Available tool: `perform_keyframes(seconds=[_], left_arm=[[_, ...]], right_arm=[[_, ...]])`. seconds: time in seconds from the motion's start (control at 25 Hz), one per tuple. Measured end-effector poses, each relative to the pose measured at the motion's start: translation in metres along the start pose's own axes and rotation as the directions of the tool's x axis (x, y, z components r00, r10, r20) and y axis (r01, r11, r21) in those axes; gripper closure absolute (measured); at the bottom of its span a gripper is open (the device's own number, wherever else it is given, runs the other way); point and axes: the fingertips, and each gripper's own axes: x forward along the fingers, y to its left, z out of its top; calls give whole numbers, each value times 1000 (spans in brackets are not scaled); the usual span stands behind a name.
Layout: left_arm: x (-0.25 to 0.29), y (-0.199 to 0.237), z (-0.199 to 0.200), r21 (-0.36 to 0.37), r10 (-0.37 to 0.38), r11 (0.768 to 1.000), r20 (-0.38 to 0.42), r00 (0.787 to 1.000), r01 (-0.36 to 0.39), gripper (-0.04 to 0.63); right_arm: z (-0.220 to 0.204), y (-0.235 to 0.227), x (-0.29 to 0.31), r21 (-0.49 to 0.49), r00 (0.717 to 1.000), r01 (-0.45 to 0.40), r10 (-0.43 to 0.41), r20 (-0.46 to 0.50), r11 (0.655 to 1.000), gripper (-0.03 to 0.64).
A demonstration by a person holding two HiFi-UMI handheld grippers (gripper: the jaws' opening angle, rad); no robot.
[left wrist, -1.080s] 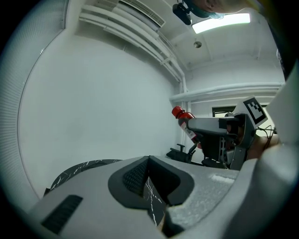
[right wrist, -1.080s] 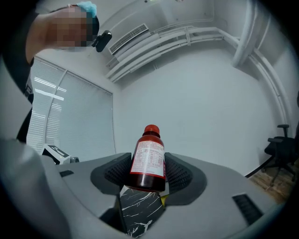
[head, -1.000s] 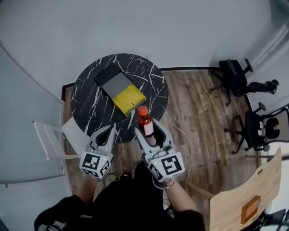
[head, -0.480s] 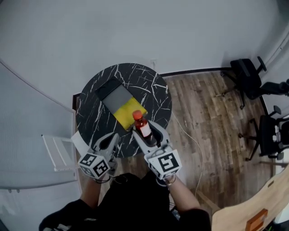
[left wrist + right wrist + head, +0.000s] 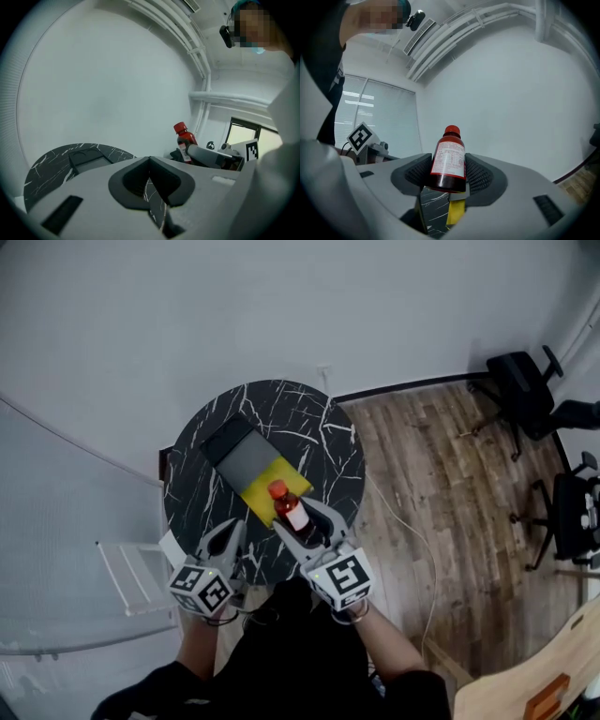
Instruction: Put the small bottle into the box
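1. Right gripper (image 5: 302, 519), head view: jaws were clamped on the small bottle (image 5: 290, 509); bottle stood upright, red cap on top, white label, dark red contents; it hung over the near side of the round black marble table (image 5: 323, 442); its cap overlapped the yellow near end of the box (image 5: 242, 457) in this view; couldn't tell its height above the box; box lay open on the table, grey inside, dark rim, nothing in it; left gripper (image 5: 231, 529) had jaws together, empty, just left of the bottle at the table's near edge; black sleeves (image 5: 281, 662) showed at the bottom; wood floor (image 5: 422, 474) to the right, office chairs (image 5: 525, 390) well apart from the table.
2. Left gripper view: jaws met tip to tip, nothing between them; marble table and the dark box lay beyond on the left; bottle showed on the right, gripped by the right gripper, clear of the box; white wall behind.
3. Right gripper view: both ribbed pads pressed on the bottle's sides, low on its body; bottle was nearly upright, label facing the camera, cap above the jaws; under the bottle a strip of marble table and a bit of the box's yellow part showed; left gripper's marker cube sat at the left edge; window blinds (image 5: 379, 117) behind it.
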Motion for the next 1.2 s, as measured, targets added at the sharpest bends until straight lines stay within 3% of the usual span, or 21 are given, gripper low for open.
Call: perform_keyframes(seconds=[0.24, 0.32, 0.4, 0.52, 0.64, 0.76, 0.84, 0.96, 1.04, 1.2], left_arm=[[26, 19, 28, -61, -62, 996, 50, 997, 65, 597], [32, 22, 43, -108, -109, 987, 76, 991, 117, 597], [40, 22, 55, -183, -185, 963, 92, 978, 200, 595], [53, 20, 68, -286, -299, 905, 100, 949, 315, 579], [61, 23, 79, -333, -360, 866, 106, 927, 374, 452], [68, 21, 77, -343, -419, 841, 77, 905, 418, 396], [72, 23, 75, -325, -435, 843, 57, 899, 429, 393], [77, 34, 71, -236, -394, 891, 21, 919, 387, 394], [79, 39, 67, -185, -378, 910, 2, 926, 372, 397], [84, 48, 56, -178, -400, 902, 7, 917, 395, 405]], right_arm=[[-5, -12, 31, -52, 999, -5, 3, -40, 999, 405], [-3, -13, 43, -49, 999, -15, 13, -46, 999, 405], [-1, -14, 55, -40, 998, -34, 32, -50, 999, 405], [-3, -16, 74, -62, 996, -59, 55, -63, 996, 405], [-11, -10, 90, -82, 993, -91, 83, -88, 993, 405], [-20, -1, 103, -131, 986, -124, 107, -127, 984, 405], [-26, 3, 111, -170, 981, -141, 115, -153, 975, 405], [-34, 6, 120, -207, 976, -153, 115, -184, 966, 405], [-40, 5, 124, -219, 974, -152, 108, -200, 964, 405], [-53, 1, 129, -246, 967, -142, 81, -240, 959, 405]])
